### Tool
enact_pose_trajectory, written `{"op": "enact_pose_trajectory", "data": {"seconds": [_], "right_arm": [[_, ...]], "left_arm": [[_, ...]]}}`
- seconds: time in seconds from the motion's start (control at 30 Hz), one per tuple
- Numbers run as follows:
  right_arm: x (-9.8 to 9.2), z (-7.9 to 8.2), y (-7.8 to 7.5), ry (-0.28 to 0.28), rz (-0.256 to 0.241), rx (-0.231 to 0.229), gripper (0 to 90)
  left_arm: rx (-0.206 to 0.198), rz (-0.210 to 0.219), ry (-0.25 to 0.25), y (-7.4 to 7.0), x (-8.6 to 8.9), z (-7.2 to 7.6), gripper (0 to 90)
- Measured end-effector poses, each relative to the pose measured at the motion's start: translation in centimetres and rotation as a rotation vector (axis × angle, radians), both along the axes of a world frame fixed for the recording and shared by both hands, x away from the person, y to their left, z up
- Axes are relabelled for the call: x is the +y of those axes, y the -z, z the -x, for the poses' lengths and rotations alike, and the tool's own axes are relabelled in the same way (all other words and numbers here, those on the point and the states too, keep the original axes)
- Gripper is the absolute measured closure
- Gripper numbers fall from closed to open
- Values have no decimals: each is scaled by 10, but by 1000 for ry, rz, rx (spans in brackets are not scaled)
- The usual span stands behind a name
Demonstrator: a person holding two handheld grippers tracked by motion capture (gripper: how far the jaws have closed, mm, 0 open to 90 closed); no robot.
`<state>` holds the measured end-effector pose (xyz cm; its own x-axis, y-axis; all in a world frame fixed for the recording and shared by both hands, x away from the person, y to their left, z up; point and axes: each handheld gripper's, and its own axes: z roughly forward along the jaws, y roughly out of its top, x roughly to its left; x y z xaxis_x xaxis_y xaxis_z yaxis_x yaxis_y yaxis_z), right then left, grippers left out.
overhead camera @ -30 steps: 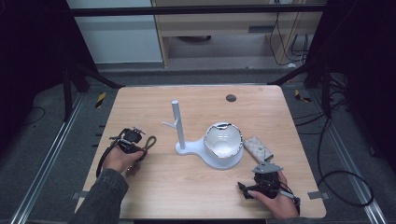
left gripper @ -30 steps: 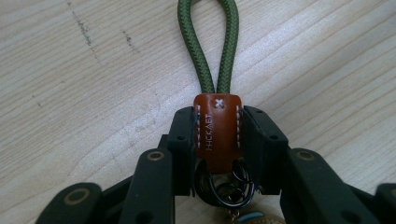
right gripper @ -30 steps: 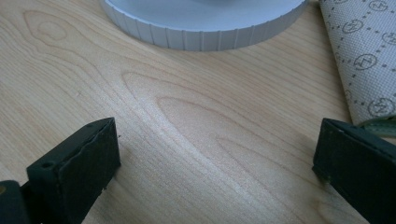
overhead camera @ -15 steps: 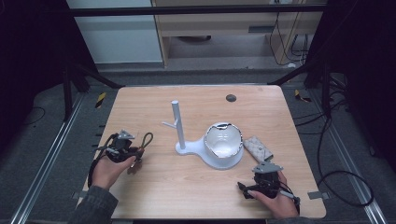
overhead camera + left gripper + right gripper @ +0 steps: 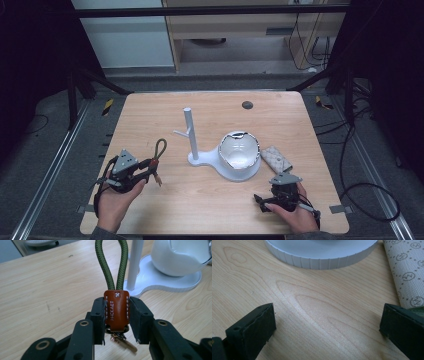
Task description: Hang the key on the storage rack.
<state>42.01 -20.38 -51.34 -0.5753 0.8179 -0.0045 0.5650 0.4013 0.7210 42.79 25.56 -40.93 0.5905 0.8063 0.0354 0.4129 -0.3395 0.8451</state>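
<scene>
A key strap (image 5: 116,311), a green rope loop with a brown leather tab and metal keys below it, is clamped at the tab by my left gripper (image 5: 116,315). From above, the left gripper (image 5: 146,166) is at the table's near left and the strap's loop (image 5: 160,147) points away from me. A white stand (image 5: 189,132) with a side peg rises from a white base holding a bowl (image 5: 240,152) at the table's middle. My right gripper (image 5: 260,199) rests near the front right, jaws wide apart over bare wood (image 5: 324,325).
A patterned cream pouch (image 5: 276,159) lies right of the bowl, close to the right gripper, and shows at the pouch edge (image 5: 407,272). The ribbed rim of the white base (image 5: 319,257) is just ahead of it. A dark round spot (image 5: 247,104) marks the far table.
My left gripper has drawn back toward the near left corner with the key strap in it, and the loop now points away. The right gripper has stayed put.
</scene>
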Motion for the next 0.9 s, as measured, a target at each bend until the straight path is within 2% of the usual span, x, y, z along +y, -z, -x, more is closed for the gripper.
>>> {"op": "enact_pose_trajectory", "data": {"seconds": [0.13, 0.37, 0.5, 0.67, 0.9], "right_arm": [[0, 0, 0, 0, 0, 0, 3], [0, 1, 0, 4, -1, 2, 3], [0, 1, 0, 5, -1, 0, 3], [0, 2, 0, 7, -2, 0, 4], [0, 2, 0, 5, -2, 0, 3]], "left_arm": [[-17, 25, 6, -1, -6, 5, 659], [-61, 34, 22, -6, -17, 21, 660], [-64, 46, 18, -8, -18, 28, 659], [-65, 52, 17, -9, -21, 32, 659], [-102, 71, 40, -16, -35, 35, 659]]}}
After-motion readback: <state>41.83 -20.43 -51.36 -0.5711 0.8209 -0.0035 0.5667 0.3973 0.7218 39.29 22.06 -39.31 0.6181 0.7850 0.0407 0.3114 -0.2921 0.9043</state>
